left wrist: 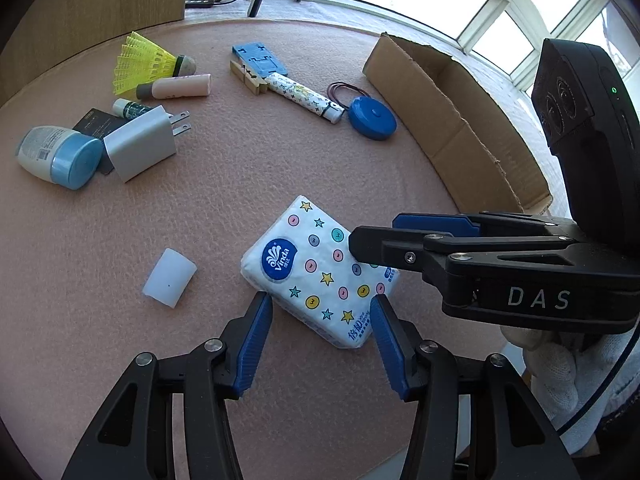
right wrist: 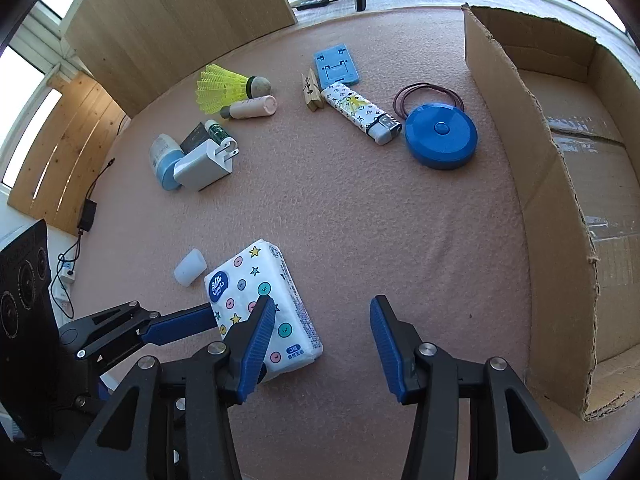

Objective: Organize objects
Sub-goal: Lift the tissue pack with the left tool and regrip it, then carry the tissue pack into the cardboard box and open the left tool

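A white tissue pack (left wrist: 320, 272) with stars and a blue logo lies on the pink table cloth; it also shows in the right wrist view (right wrist: 264, 304). My left gripper (left wrist: 322, 312) is open, its blue pads on either side of the pack's near end. My right gripper (right wrist: 322, 316) is open and empty; its left finger overlaps the pack in view, the gap lies over bare cloth right of it. In the left wrist view the right gripper (left wrist: 376, 240) comes in from the right above the pack. An open cardboard box (right wrist: 560, 184) stands at the right.
A white cap (left wrist: 170, 278) lies left of the pack. Further back lie a charger (left wrist: 140, 146), a blue-lidded bottle (left wrist: 60, 158), a yellow shuttlecock (left wrist: 148, 62), a pink tube (left wrist: 176, 88), a clothespin (left wrist: 248, 78), a patterned lighter (left wrist: 304, 96) and a blue round tape measure (left wrist: 372, 118).
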A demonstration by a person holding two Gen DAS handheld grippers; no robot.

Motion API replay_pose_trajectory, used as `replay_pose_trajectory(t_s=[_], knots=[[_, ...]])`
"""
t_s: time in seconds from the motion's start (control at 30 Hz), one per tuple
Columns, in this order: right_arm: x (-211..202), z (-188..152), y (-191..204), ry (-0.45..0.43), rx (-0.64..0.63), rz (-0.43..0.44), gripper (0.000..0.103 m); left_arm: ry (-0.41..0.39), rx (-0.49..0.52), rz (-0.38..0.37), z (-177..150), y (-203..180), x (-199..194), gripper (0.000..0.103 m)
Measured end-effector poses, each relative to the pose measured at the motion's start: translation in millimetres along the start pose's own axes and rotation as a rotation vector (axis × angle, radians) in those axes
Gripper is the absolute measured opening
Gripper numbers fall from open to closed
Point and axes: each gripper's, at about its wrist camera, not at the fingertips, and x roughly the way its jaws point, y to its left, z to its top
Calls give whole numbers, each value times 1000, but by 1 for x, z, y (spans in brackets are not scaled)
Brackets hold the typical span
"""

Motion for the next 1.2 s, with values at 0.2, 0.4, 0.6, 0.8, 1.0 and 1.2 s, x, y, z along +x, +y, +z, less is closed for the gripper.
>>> replay_pose_trajectory(t_s=[0.2,0.4,0.6,0.8,1.0,1.2], knots=[[5,4,7,41,-33,50,38,13,-25,-9,-7,3,1,59],[13,7,8,81,-22,98,36,21,-42,-30,-8,6,7,60],[16,7,14,102,-34,122,32,18,-49,-60,-7,6,10,54],[12,5,12,99,-12,129,31,3,-30,-51,-2,0,5,53],[-14,7,6,32,19,149,31,-61,29,-51,15,-20,-18,52],[-60,11,-2,-82,11,100,31,-122,115,-80,40,-57,-32,53]])
